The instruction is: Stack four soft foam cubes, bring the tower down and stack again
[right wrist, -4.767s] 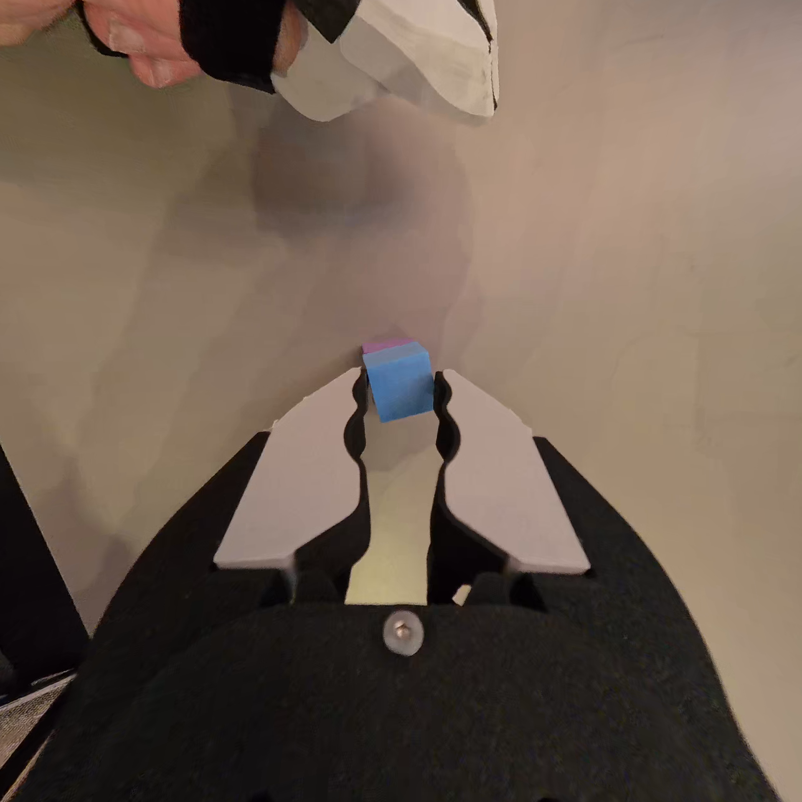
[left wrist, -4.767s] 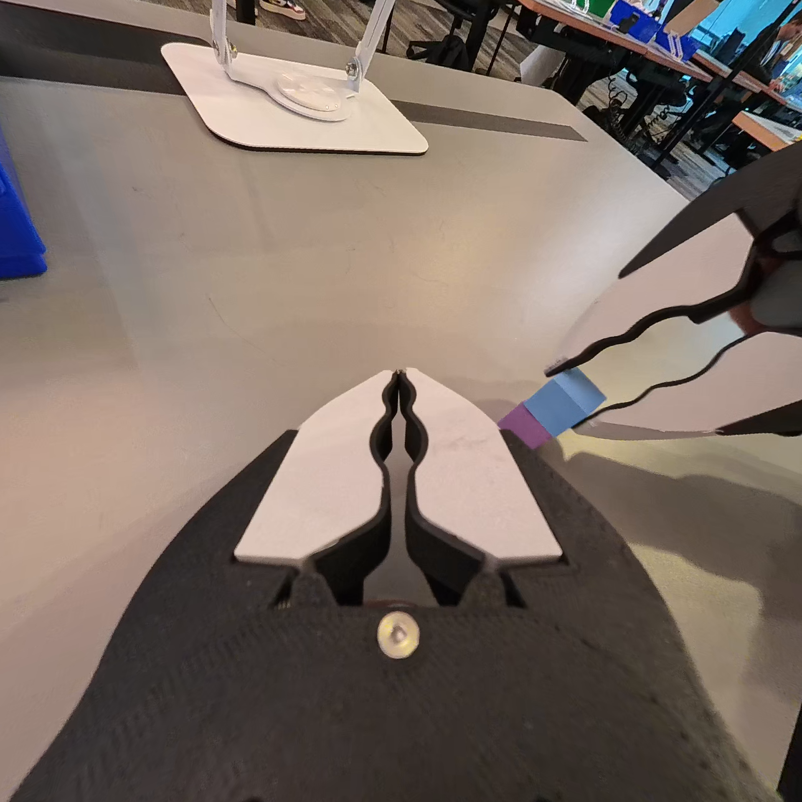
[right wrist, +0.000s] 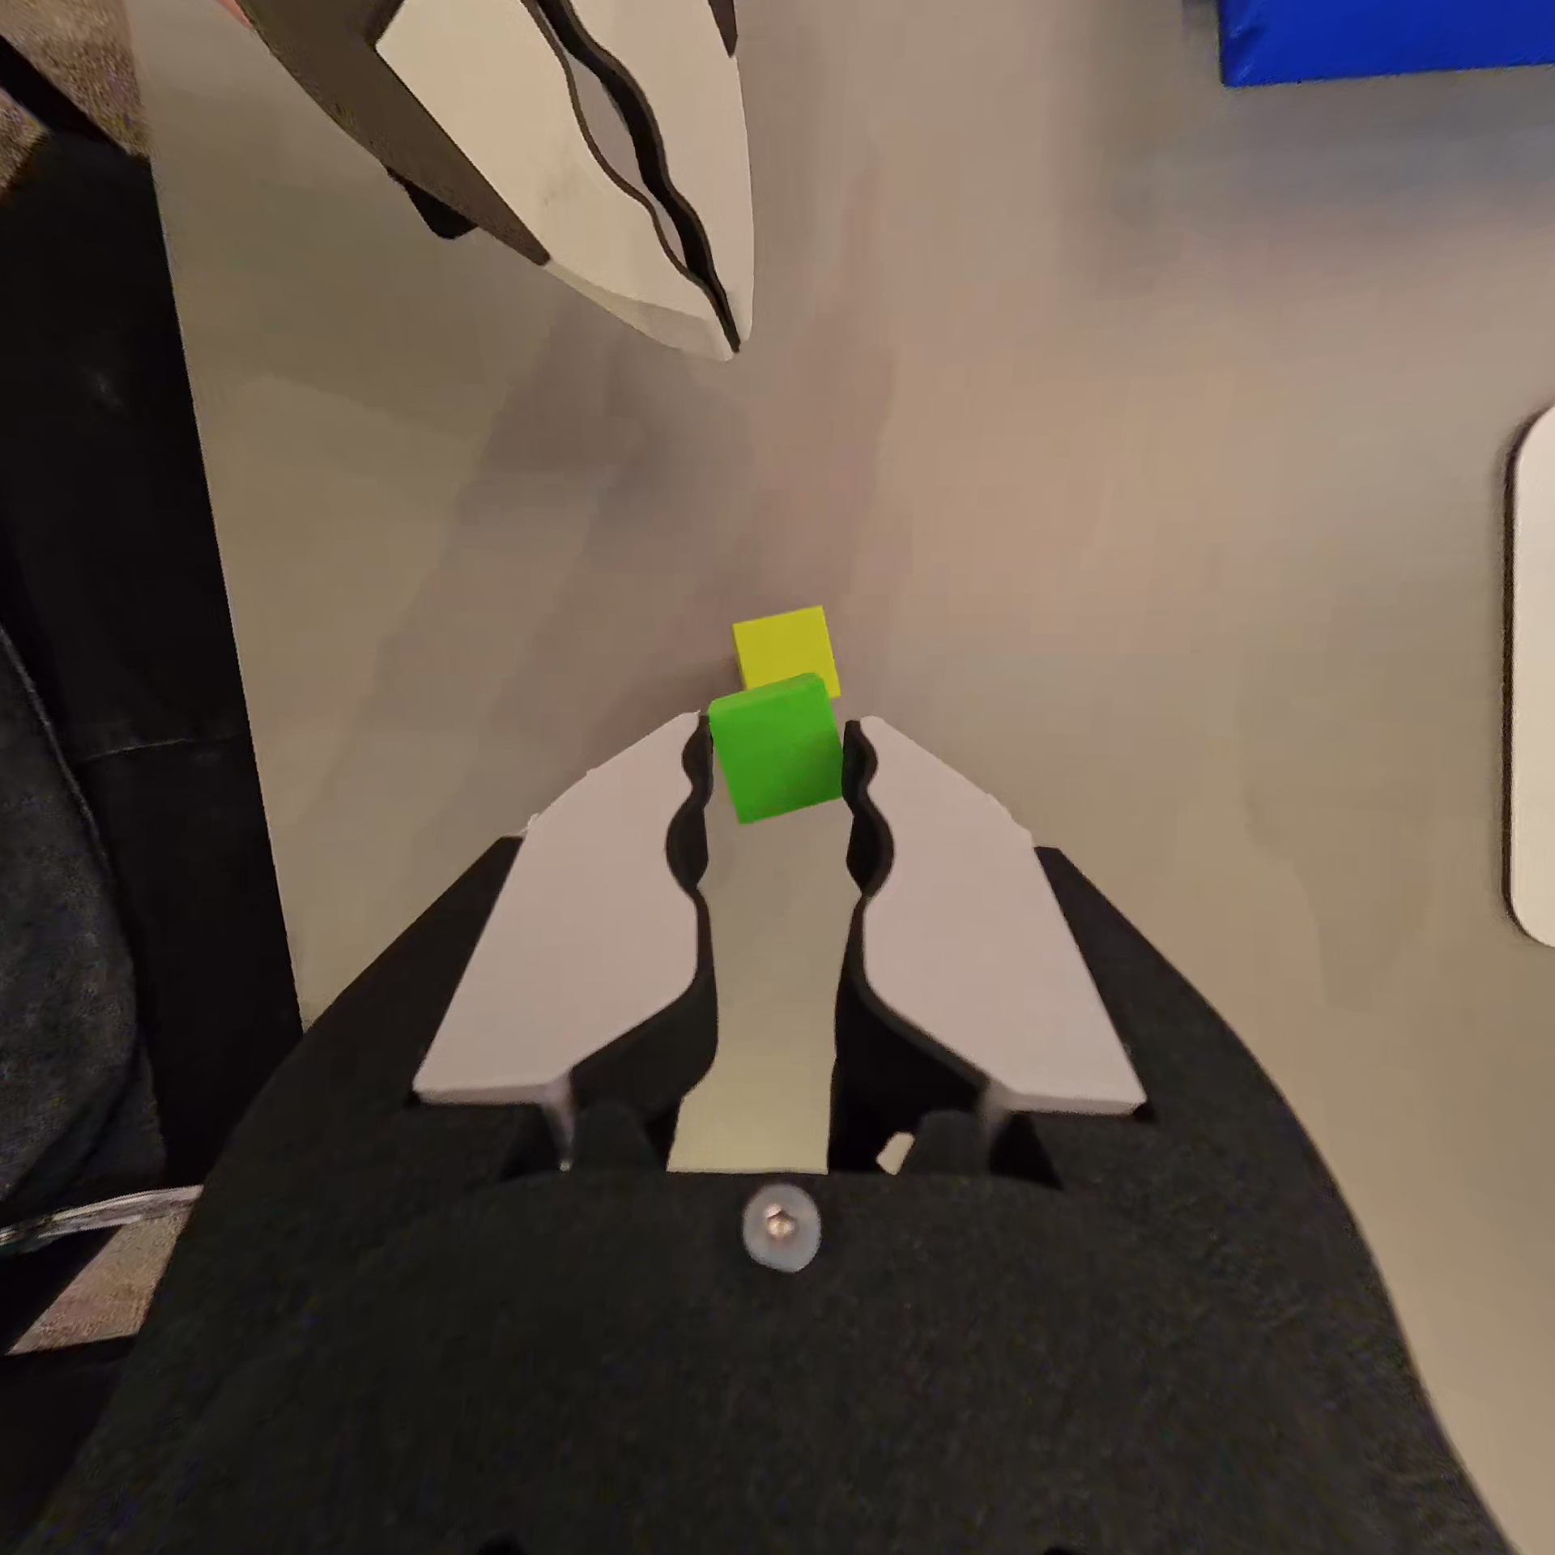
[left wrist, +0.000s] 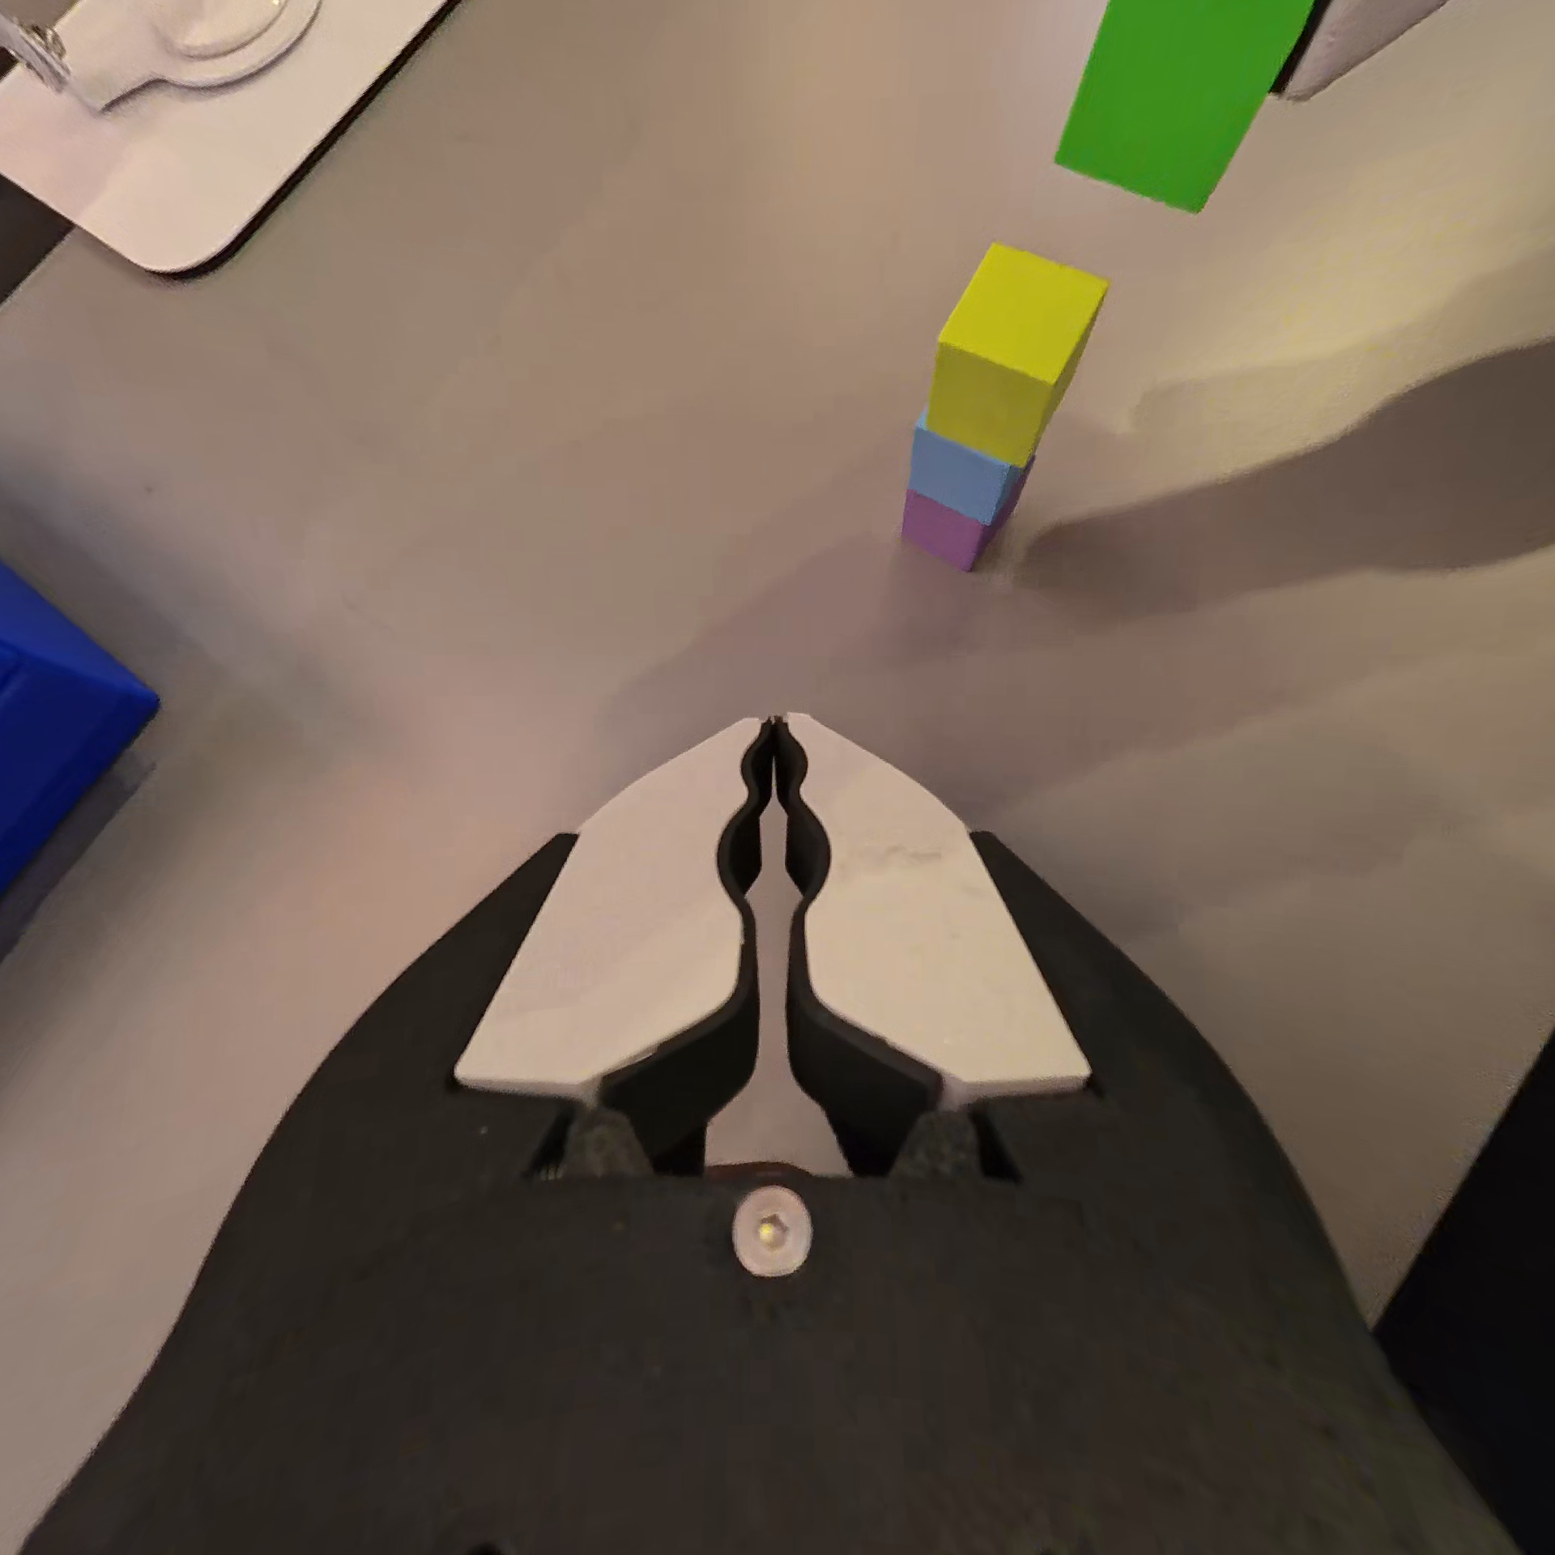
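Note:
A tower of three foam cubes stands on the grey table (left wrist: 505, 505): purple (left wrist: 947, 532) at the bottom, blue (left wrist: 963, 480) in the middle, yellow (left wrist: 1005, 353) on top. My right gripper (right wrist: 776, 740) is shut on a green cube (right wrist: 778, 749) and holds it in the air above the tower, just short of the yellow cube (right wrist: 782, 644). The green cube also shows at the top right of the left wrist view (left wrist: 1170, 92). My left gripper (left wrist: 774, 722) is shut and empty, hovering in front and left of the tower; it shows in the right wrist view (right wrist: 728, 337).
A white base plate (left wrist: 193, 160) of a stand lies at the far left of the table and shows at the right edge of the right wrist view (right wrist: 1536, 673). A blue bin (left wrist: 50, 724) stands at the left. The table's dark edge (right wrist: 126, 589) runs along the near side. The tips of one gripper are about 12 cm away from the tips of the other.
The tower has grown from purple and blue to include the yellow cube. My right gripper let go of the blue cube and now holds the green one. My left gripper rose and tilted downward.

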Demonstrator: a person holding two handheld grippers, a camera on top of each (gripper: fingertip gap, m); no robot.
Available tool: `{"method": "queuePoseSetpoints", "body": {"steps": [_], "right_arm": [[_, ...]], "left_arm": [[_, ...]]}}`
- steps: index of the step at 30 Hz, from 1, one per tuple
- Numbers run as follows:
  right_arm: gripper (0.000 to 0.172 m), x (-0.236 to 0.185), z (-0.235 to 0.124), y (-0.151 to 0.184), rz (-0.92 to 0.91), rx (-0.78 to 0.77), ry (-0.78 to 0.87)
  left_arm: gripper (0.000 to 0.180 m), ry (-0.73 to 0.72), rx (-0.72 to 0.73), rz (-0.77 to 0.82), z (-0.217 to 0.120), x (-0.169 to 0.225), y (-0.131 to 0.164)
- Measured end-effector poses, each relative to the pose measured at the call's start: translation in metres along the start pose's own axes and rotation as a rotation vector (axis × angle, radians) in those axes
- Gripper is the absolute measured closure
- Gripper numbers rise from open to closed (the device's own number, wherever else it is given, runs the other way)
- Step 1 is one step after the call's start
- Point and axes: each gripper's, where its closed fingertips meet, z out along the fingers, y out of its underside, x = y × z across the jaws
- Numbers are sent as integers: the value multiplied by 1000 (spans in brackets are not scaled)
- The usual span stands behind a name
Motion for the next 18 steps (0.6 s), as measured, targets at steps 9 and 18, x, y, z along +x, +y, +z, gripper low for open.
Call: {"method": "queuePoseSetpoints", "body": {"steps": [9, 18], "right_arm": [[142, 2, 20, -12, 14, -68, -29], [142, 3, 29, -10, 27, -68, -25]], "left_arm": [[180, 1, -11, -3, 3, -2, 5], [180, 16, -16, -21, 6, -3, 8]]}}
